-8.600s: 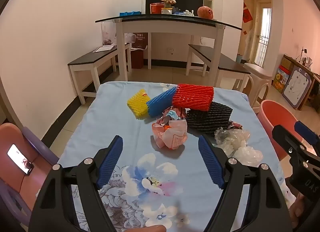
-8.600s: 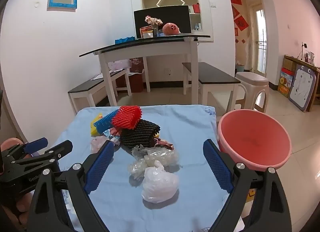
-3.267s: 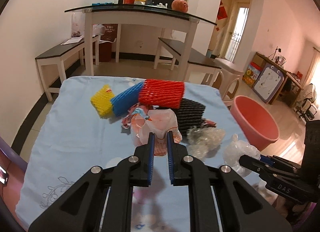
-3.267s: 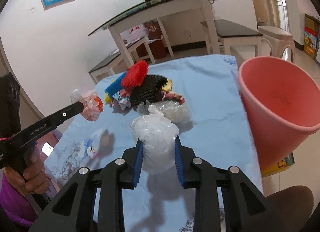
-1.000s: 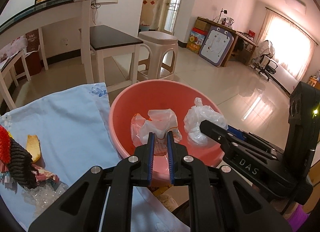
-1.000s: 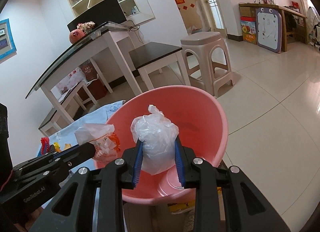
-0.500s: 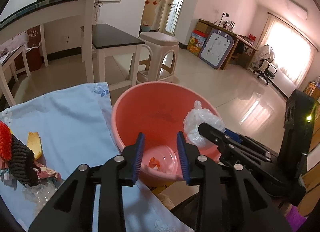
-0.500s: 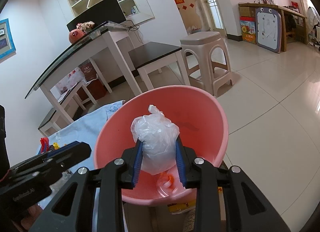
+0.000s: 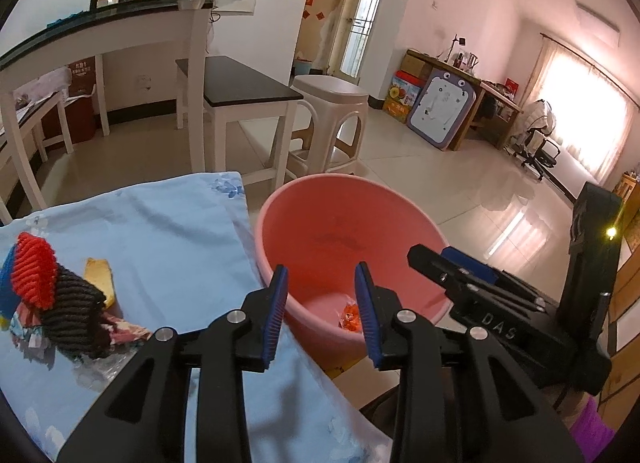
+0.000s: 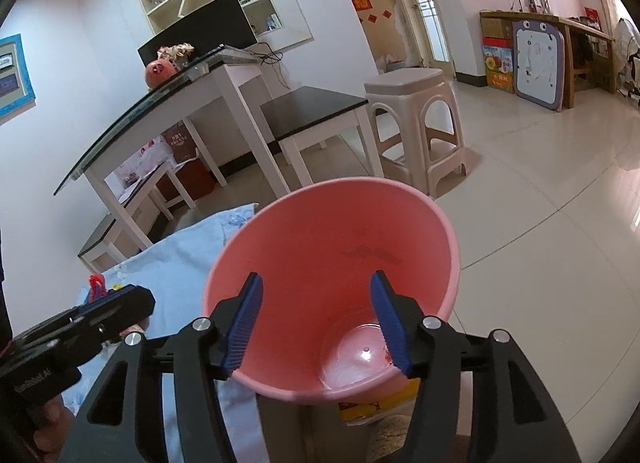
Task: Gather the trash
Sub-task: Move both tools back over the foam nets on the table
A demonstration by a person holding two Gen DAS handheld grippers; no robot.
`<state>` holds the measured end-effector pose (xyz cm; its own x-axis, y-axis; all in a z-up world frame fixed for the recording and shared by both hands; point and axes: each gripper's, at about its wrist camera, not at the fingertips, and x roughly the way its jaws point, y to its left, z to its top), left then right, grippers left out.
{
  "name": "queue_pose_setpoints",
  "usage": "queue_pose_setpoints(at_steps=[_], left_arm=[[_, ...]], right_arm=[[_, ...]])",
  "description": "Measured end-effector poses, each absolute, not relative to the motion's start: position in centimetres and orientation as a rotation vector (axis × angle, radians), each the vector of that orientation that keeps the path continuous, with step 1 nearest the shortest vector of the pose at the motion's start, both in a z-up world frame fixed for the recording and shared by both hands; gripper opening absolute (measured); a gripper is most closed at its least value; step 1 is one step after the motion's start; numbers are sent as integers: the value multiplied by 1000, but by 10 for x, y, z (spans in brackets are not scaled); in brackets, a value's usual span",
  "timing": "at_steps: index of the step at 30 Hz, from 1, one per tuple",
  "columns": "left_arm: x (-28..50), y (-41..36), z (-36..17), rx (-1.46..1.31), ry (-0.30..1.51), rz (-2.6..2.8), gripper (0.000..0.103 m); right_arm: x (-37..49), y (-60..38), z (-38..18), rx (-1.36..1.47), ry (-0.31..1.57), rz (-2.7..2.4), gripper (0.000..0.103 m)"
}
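A pink bucket (image 9: 304, 199) stands beside the blue-clothed table (image 9: 160, 231); it also shows in the right wrist view (image 10: 448, 231). My left gripper (image 9: 321, 305) is open and empty over the bucket's near rim. An orange-printed bag (image 9: 349, 314) lies at the bucket's bottom. My right gripper (image 10: 320, 323) is open and empty above the bucket's mouth; a clear bag (image 10: 352, 359) lies on the bottom. Red (image 9: 34, 271) and black (image 9: 76, 313) foam nets, a yellow piece (image 9: 98, 277) and wrappers (image 9: 124, 331) remain on the table at left.
A white stool (image 9: 328, 119), a black-topped bench (image 9: 240, 83) and a glass-topped table (image 9: 120, 11) stand behind. Tiled floor (image 10: 540, 223) spreads to the right. The right gripper's body (image 9: 500, 315) lies beside the bucket in the left wrist view.
My right gripper has opened and let the white bag fall into the bucket. My left gripper has opened wider; its bag lies in the bucket.
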<state>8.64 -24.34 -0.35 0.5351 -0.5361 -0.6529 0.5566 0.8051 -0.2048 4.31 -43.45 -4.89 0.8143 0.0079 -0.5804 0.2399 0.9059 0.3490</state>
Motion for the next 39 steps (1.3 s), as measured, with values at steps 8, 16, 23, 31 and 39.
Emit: queue_pose_setpoints(at_steps=[8,16,23,31,39], left_arm=[[75,-220,2,31,767,-592,35],[63,-178,7,43,745,-516,35],[56,-127,4,4,750,-447,35],[59,-65,-4,-43,741,-340,35],[70,-5,-21,-91,754,-211,35]], right_arm=[[30,-406,-28,381,586,-91,59],[21,-362,-21,366,614,-24,59],[23,-326,-18,357,642,22,59],[33,-290,-15,335,660,71,59],[48,-261,-21,300,695,122,59]])
